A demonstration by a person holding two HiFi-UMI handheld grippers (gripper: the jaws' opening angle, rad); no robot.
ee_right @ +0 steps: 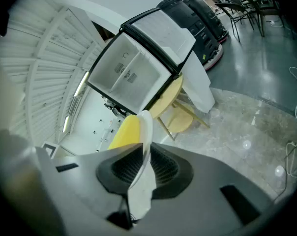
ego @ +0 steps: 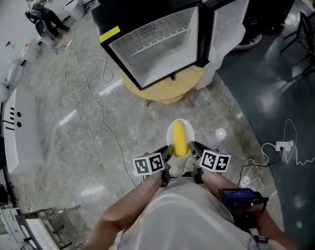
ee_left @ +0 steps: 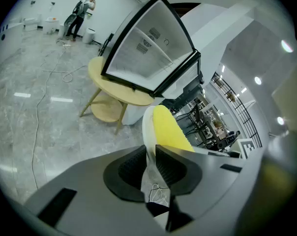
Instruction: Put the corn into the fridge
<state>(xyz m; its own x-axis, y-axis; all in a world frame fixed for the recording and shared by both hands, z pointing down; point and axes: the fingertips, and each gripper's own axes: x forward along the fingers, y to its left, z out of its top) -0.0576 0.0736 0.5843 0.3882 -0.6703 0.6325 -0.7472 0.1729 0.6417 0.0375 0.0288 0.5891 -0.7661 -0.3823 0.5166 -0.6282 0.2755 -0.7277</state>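
A yellow corn cob (ego: 180,138) lies on a small white dish (ego: 180,124) held out in front of the person. My left gripper (ego: 167,152) is shut on the dish's left rim and my right gripper (ego: 193,151) on its right rim. In the left gripper view the jaws (ee_left: 149,154) pinch the thin white rim (ee_left: 147,127), with the corn (ee_left: 170,130) just past it. The right gripper (ee_right: 145,156) clamps the dish (ee_right: 146,127), with the corn (ee_right: 124,132) to its left. A black mini fridge (ego: 152,33) stands ahead, door (ego: 228,20) open, wire shelf (ego: 160,40) bare.
The fridge rests on a round wooden table (ego: 168,90). Cables (ego: 89,92) trail over the marble floor at left, and a power strip (ego: 282,146) with cords lies at right. A white counter (ego: 19,134) runs along the left. A person (ego: 43,12) crouches far off.
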